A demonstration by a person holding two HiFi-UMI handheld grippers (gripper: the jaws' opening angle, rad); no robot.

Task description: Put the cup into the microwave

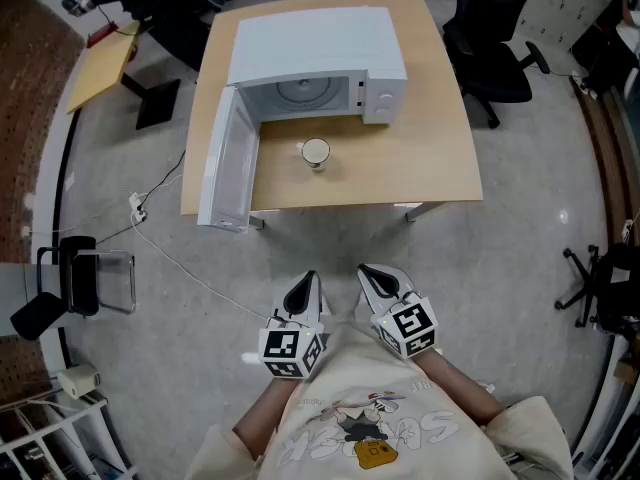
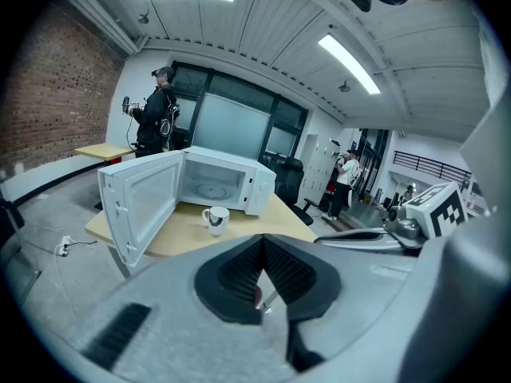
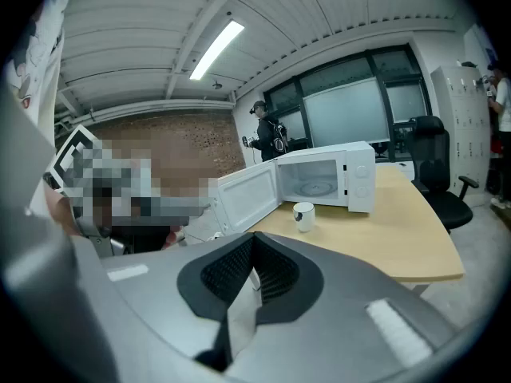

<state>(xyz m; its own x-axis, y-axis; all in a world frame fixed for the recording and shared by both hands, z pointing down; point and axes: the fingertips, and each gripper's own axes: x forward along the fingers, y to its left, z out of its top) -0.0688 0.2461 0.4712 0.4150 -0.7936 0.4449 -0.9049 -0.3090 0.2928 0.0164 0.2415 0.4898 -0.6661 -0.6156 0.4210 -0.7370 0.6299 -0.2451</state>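
A white cup [image 1: 315, 154] with a dark print stands upright on the wooden table [image 1: 430, 158], just in front of the white microwave [image 1: 318, 63]. The microwave's door [image 1: 225, 163] is swung wide to the left and its cavity is empty. Both grippers hover over the floor close to my body, well short of the table. My left gripper [image 1: 307, 282] is shut with nothing in it, and my right gripper [image 1: 369, 272] beside it is shut and empty too. The left gripper view shows the cup [image 2: 215, 219] far beyond the closed jaws, as does the right gripper view, with the cup [image 3: 303, 215] ahead.
A white cable with a plug block [image 1: 137, 205] trails across the grey floor left of the table. Black office chairs [image 1: 490, 43] stand at the right, and a small black chair [image 1: 80, 278] at the left. A person [image 2: 156, 114] stands far behind the microwave.
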